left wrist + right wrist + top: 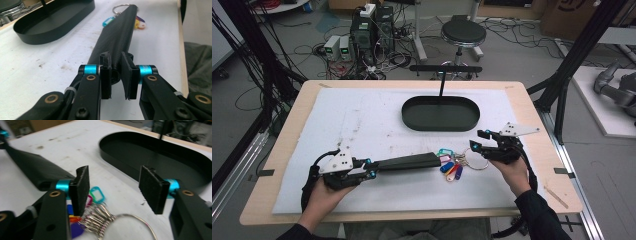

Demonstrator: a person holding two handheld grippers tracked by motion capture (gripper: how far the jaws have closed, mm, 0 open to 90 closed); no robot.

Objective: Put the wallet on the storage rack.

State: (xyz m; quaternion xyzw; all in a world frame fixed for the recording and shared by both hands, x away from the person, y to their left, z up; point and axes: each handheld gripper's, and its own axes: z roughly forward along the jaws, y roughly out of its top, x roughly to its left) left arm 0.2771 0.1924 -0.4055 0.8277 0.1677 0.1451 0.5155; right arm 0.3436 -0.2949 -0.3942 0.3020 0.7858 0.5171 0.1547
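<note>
A long black sleeve-like bar [409, 161] [117, 37] lies across the white mat, and my left gripper [371, 167] [116, 75] is shut on its near end. At the bar's far end sits a bunch of keys with coloured tags [451, 167] [108, 21] on a large metal ring [475, 161] [120, 222]. Whether the ring hangs on the bar I cannot tell. My right gripper [476, 140] [115, 187] hovers just above and beyond the ring, open, with nothing between its pads. The bar's end [30, 170] is at the left of the right gripper view.
A black oval tray [412, 122] [37, 37] [120, 152] sits at the mat's far middle, with a thin post [442, 82] and crossbar rising behind it. A white mat [362, 115] covers the wooden table. Past the far edge stand a stool [463, 34] and cabled electronics [367, 35].
</note>
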